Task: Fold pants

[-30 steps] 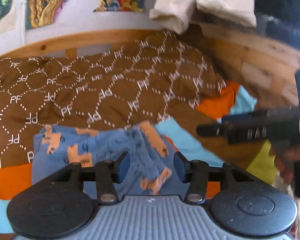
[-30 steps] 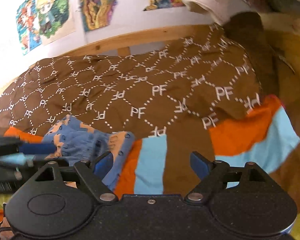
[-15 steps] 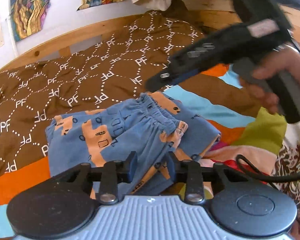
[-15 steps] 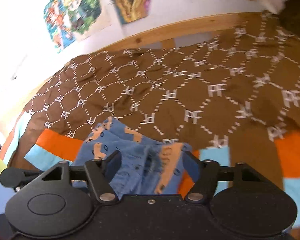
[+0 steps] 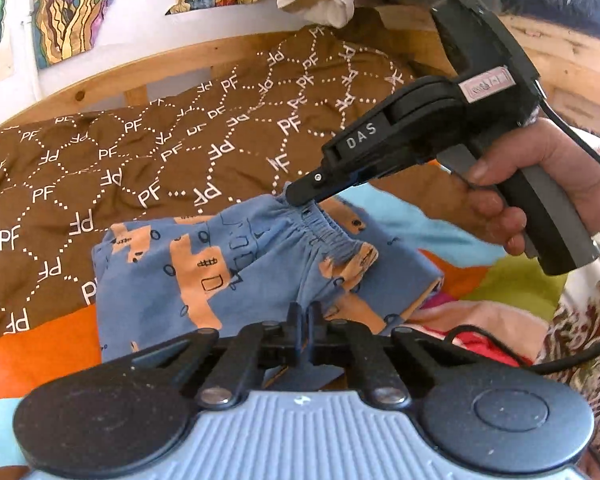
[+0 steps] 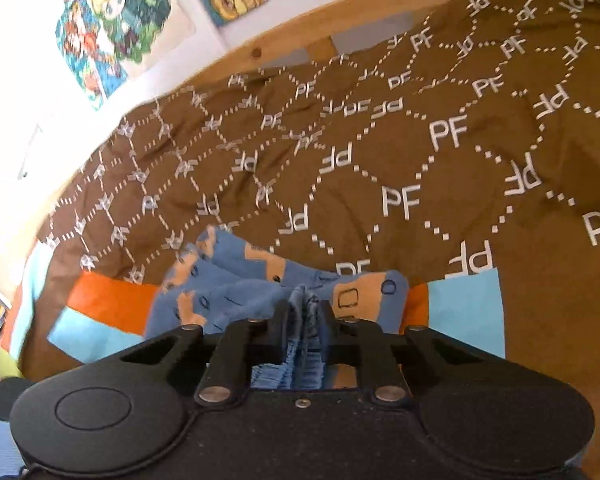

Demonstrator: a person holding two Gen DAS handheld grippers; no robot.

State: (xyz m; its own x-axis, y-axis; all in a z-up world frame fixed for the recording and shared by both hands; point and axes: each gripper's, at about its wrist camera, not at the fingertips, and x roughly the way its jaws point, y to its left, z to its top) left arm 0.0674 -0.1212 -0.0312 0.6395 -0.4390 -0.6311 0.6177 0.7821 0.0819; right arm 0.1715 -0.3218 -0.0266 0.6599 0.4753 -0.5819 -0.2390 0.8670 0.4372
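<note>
Though pinched: one pants (image 5: pixel 228 276), two tongs (image 5: pixel 304 312).

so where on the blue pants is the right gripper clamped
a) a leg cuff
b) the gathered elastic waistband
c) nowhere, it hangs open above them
b: in the right wrist view the right gripper pinches the pants at the ribbed waistband.

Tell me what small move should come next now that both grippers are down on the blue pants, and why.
Probably lift both grippers a little together. The right gripper is shut on the gathered waistband of the pants, and the left gripper has just closed on their near edge. The pants lie rumpled on the brown blanket, so raising them should let the fabric hang straight for a fold.
</note>
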